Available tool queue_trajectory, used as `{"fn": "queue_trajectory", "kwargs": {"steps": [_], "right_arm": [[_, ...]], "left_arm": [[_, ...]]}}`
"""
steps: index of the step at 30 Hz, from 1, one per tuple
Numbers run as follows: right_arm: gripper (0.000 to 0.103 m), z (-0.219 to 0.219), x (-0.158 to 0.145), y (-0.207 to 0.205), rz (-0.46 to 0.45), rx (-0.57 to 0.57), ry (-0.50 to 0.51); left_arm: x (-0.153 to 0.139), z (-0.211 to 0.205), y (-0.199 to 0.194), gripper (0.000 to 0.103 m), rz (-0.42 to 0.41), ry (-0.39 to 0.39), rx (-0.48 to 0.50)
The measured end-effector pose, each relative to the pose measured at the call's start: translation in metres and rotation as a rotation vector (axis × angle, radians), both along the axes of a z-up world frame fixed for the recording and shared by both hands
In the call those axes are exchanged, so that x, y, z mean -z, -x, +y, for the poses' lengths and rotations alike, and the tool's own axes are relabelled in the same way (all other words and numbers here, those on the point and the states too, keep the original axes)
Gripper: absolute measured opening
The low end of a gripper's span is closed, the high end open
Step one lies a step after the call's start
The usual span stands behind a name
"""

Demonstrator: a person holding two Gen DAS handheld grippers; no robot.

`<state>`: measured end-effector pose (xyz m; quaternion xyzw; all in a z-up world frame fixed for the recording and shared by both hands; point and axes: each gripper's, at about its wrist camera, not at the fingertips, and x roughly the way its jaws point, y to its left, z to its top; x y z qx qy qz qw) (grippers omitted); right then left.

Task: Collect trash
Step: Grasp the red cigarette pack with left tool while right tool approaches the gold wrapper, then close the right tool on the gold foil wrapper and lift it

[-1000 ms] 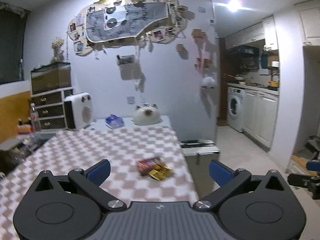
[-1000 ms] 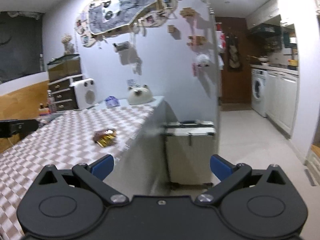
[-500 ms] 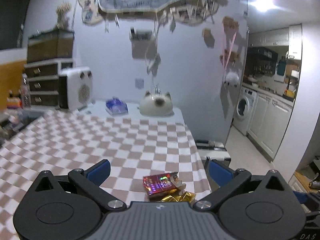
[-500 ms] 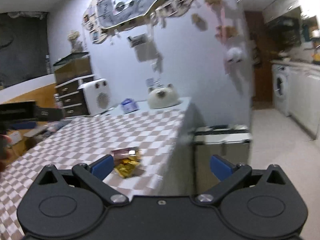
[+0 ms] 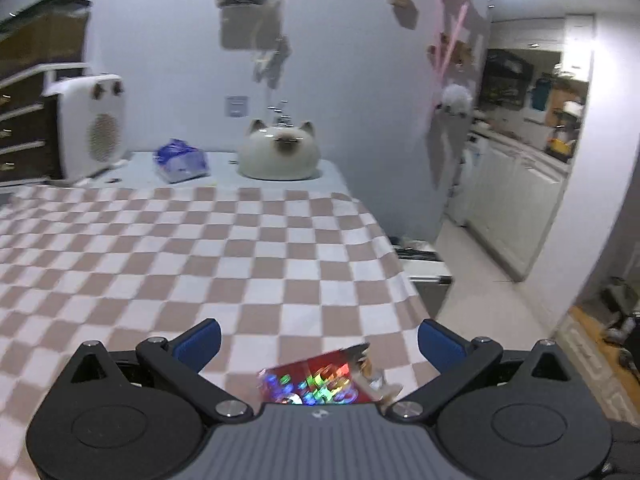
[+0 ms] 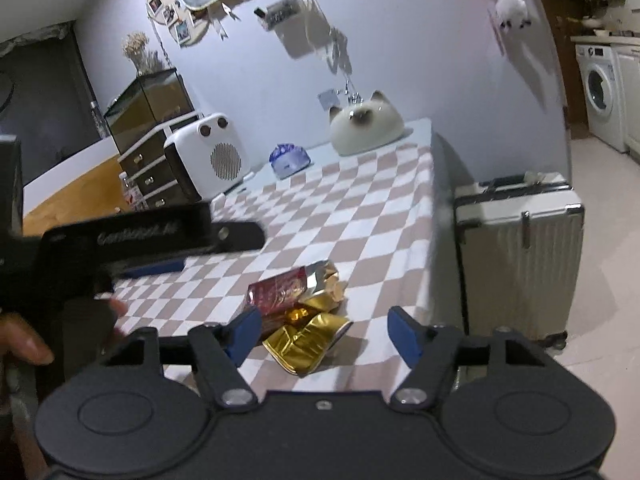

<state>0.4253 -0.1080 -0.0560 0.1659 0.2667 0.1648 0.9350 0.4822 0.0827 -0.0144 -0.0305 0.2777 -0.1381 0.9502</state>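
Starting at the left: mind the black, blue-padded left gripper (image 5: 320,346), spread wide and clamped on nothing, hovering low over the brown-and-white checked counter (image 5: 200,248) just beside the trash. Could collide with the other tool if brought further across, since aimed at the same heap. Next, mind the shiny red foil wrapper (image 6: 280,292), lying against the crumpled gold foil wrapper (image 6: 308,340) near the counter's right-hand edge; from the left wrist, sits right under that gripper's body, half hidden. Light and slippery by the look, so likely to skate away or spring out under a glancing pad rather than get pinched. Then the black right gripper (image 6: 324,332): just been closing, now part-way shut, straddling the gold wrapper but apparently not yet pressing it; cannot tell whether its left pad touches the red one. Could shove the heap rightward off the edge toward the pale ribbed suitcase (image 6: 516,252) standing on the floor just beside the counter. Plenty of bare cloth to the left and toward the white cat-shaped ornament (image 6: 366,126); almost none to the right.
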Motion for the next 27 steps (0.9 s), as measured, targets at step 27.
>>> {"fn": "queue_trajectory", "kwargs": {"steps": [27], "right_arm": [[0.029,0.004,0.013,0.031,0.030,-0.130,0.074]], "left_arm": [[0.035,-0.010,0.010,0.098,0.218,0.030,0.171]]}}
